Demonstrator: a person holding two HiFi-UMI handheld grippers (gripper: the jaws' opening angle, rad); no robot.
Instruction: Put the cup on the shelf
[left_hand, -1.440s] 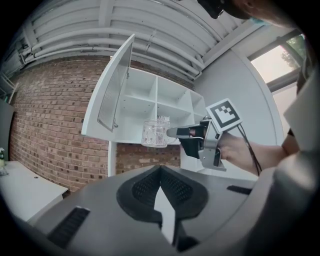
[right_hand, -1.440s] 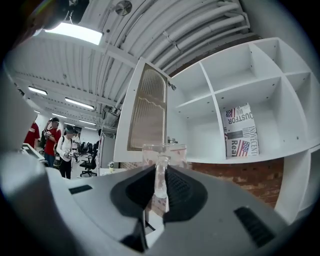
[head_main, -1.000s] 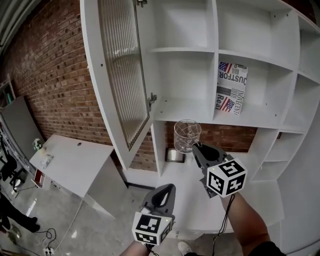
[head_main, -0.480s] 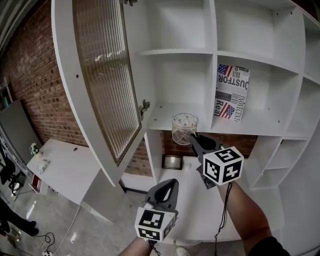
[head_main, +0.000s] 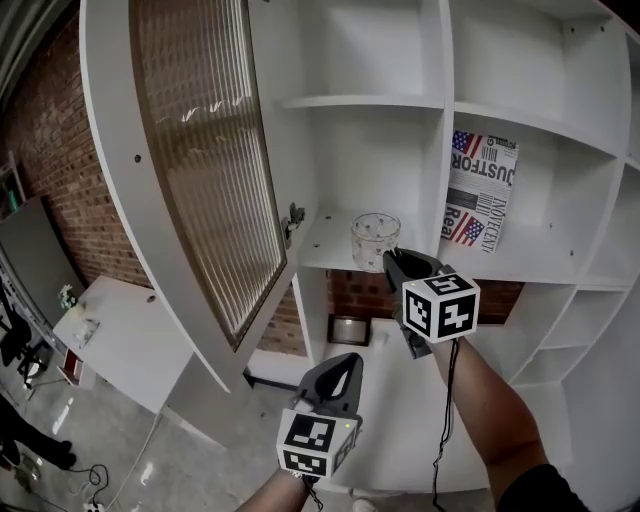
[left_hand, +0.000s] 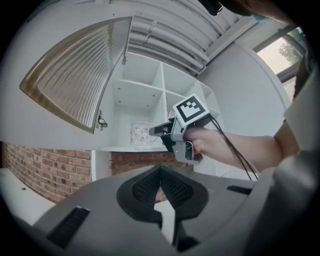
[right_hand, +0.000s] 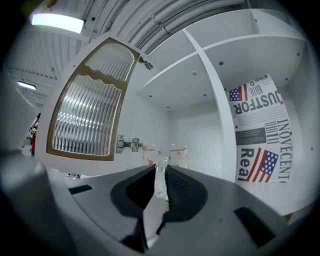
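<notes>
Up from below the board, the clear, speckled glass cup (head_main: 375, 240) now sits level with the white shelf (head_main: 322, 232) at its front edge, its wall pinched by the right gripper (head_main: 392, 262) (forearm (head_main: 482, 392) outstretched). At 6 o'clock the left gripper (head_main: 345, 366) hangs, jaws together, empty.

door (head_main: 200, 170): ribbed glass, swung open;
poster (head_main: 478, 190): flag print, standing upright;
wall (head_main: 50, 160): red brick, left side;
tabletop (head_main: 115, 325): white, lower left

**A:** What's getting lost?

**B:** My right gripper (right_hand: 159, 171) is covering the near wall of the cup (right_hand: 176, 153). I'm not seeing whether its base is touching the shelf (head_main: 328, 238). Bits (head_main: 88, 322) on the low table (head_main: 150, 335) are showing too small to name.
</notes>
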